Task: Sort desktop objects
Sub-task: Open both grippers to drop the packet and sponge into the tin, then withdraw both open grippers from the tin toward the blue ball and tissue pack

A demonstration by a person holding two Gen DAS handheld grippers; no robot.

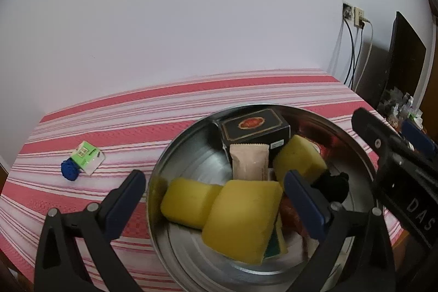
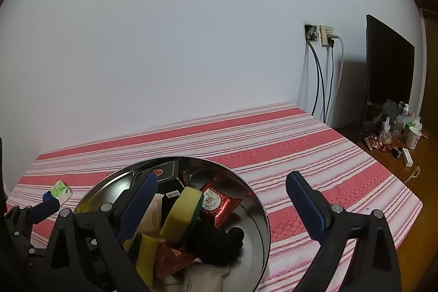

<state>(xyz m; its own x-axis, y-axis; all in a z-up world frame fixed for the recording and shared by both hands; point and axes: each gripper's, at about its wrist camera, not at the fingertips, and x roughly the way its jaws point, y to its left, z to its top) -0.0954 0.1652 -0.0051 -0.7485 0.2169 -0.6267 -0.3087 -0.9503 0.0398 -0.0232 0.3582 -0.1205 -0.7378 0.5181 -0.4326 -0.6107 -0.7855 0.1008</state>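
Left claw [image 1: 215, 185]: jaws spread wide with nothing pinched, hanging over the near side of the metal bowl
Right claw [image 2: 221, 189]: jaws wide apart and empty, its left finger over the bowl, its right finger over the striped cloth
Metal bowl [image 1: 175, 147]: round and shiny, on the table, holding the sorted things in a loose heap
Sponges [image 1: 243, 215]: yellow, three of them, two lying overlapped near the left claw, one tilted further back
Black box [image 1: 254, 127]: at the far side of the bowl, gold border on top, a pale sachet [image 1: 249, 162] leaning against its front
Black lump [image 1: 332, 186]: soft, dark, on the right side of the bowl, beside a red foil packet [image 2: 219, 203]
Green and white carton [image 1: 87, 156]: outside the bowl, on the cloth to the left, touching a blue bundle [image 1: 69, 170]
Striped cloth [image 1: 109, 111]: red and white, covering the table up to the white wall [image 1: 191, 4]
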